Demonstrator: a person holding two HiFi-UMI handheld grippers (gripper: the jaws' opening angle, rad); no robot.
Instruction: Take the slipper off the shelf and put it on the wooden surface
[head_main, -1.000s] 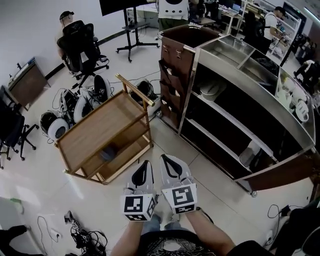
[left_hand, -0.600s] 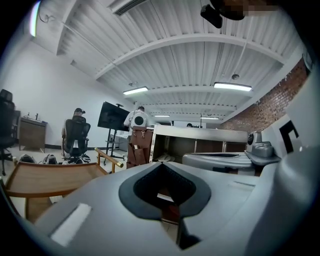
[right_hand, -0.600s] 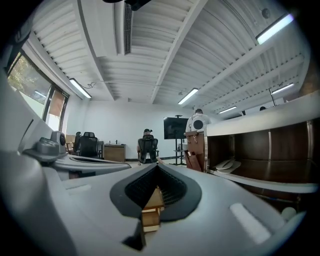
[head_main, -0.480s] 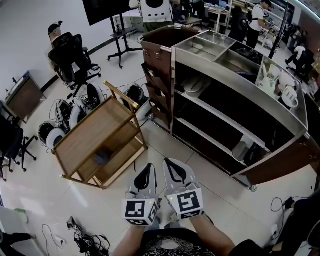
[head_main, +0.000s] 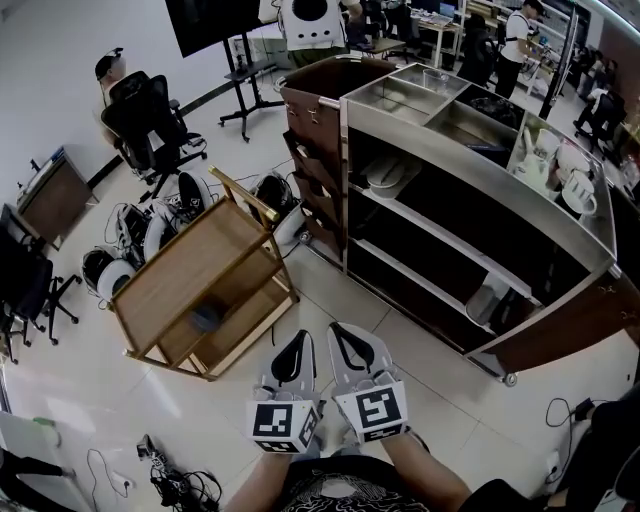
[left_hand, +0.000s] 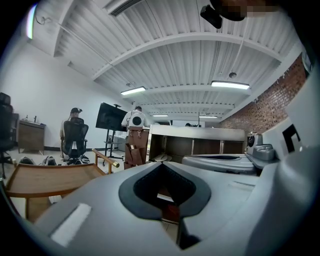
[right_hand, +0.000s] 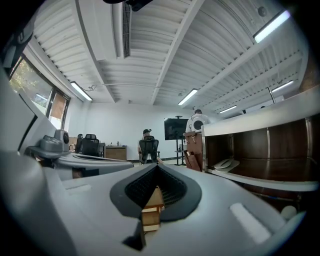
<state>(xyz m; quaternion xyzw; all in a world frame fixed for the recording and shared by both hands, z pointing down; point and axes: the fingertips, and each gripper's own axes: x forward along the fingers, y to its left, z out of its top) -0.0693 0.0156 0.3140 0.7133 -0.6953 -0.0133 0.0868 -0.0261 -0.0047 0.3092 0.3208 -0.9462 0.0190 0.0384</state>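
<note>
Head view, left hand-held gripper (head_main: 299, 337), right hand-held gripper (head_main: 340, 328) both pressed together, empty, slipper (head_main: 385, 172) seemingly half-hidden on dark shelf (head_main: 470, 175)

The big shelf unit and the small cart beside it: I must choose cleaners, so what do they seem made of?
Shelf unit: likely brushed stainless steel, grey with soft glare on top and rails; its end is dark brown, perhaps wood veneer. Cart: light wood, visible grain, matt.
</note>
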